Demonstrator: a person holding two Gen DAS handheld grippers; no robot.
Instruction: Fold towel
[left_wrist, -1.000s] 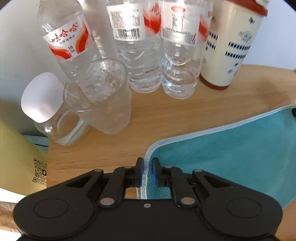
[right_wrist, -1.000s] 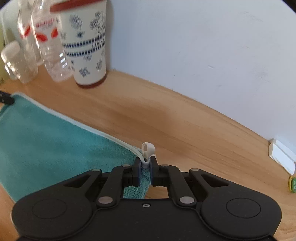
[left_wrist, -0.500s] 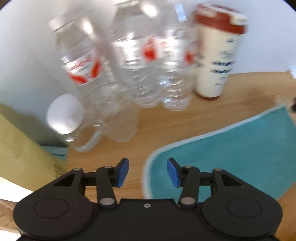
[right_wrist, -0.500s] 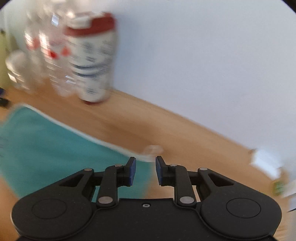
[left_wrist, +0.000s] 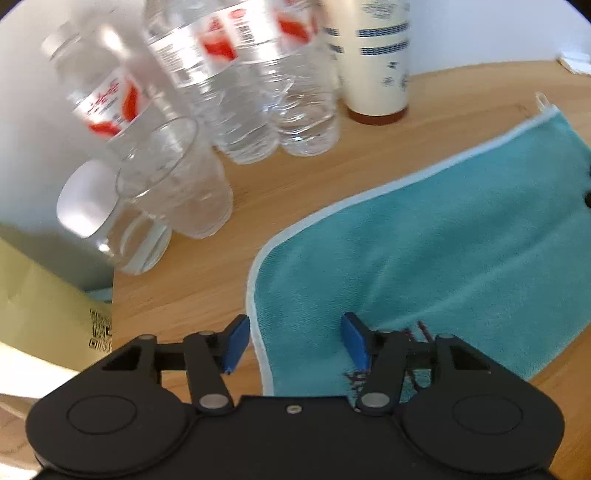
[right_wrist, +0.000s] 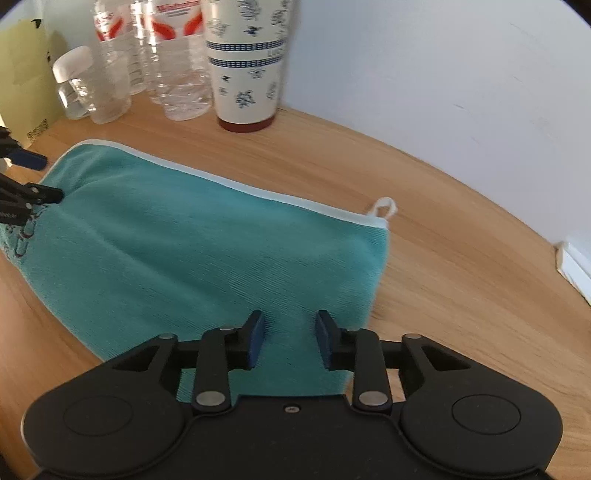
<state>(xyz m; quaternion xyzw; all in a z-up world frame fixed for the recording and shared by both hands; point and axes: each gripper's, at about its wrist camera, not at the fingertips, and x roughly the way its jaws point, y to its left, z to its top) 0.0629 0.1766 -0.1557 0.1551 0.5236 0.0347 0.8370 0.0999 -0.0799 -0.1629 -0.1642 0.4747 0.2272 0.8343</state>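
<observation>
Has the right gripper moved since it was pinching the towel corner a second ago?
Yes. The right gripper has opened and pulled back from the hanging loop, so it sits farther from the wall, over the towel.

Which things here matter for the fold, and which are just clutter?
For the job: teal towel, its hanging loop, left tool, right tool, both open.

Just lying about: water bottles, patterned cup, glass mug, small jar, yellow box.
</observation>
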